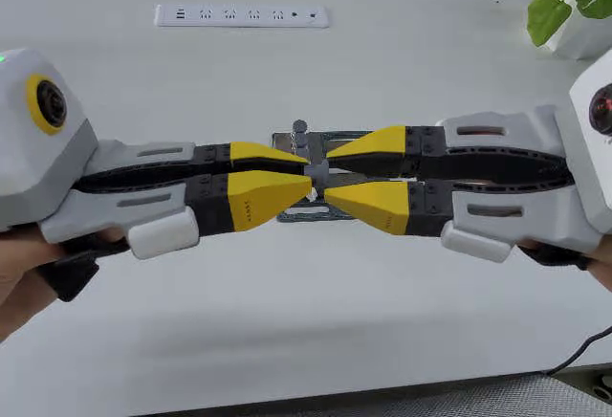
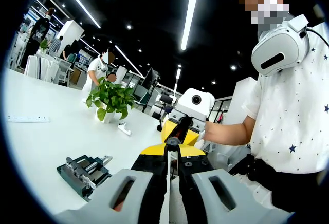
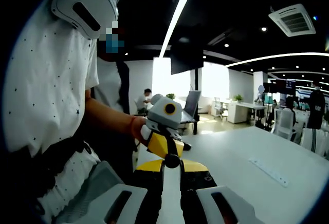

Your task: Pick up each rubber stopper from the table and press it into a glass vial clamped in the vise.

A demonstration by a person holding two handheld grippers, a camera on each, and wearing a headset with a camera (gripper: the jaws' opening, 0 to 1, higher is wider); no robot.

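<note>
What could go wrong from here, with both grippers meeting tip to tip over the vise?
Both the left gripper and the right gripper appear to pinch one small stopper between their tips; it could slip and drop when either lets go. From the head view the grippers cover most of the vise, so lining the stopper up may go astray.

Overhead on vise (image 1: 292,140); gripper views opposed

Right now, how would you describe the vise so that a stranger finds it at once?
On the white table, nearer than the power strip, the left gripper and right gripper meet tip to tip. The vise lies beneath those tips, the only dark metal thing there.
</note>
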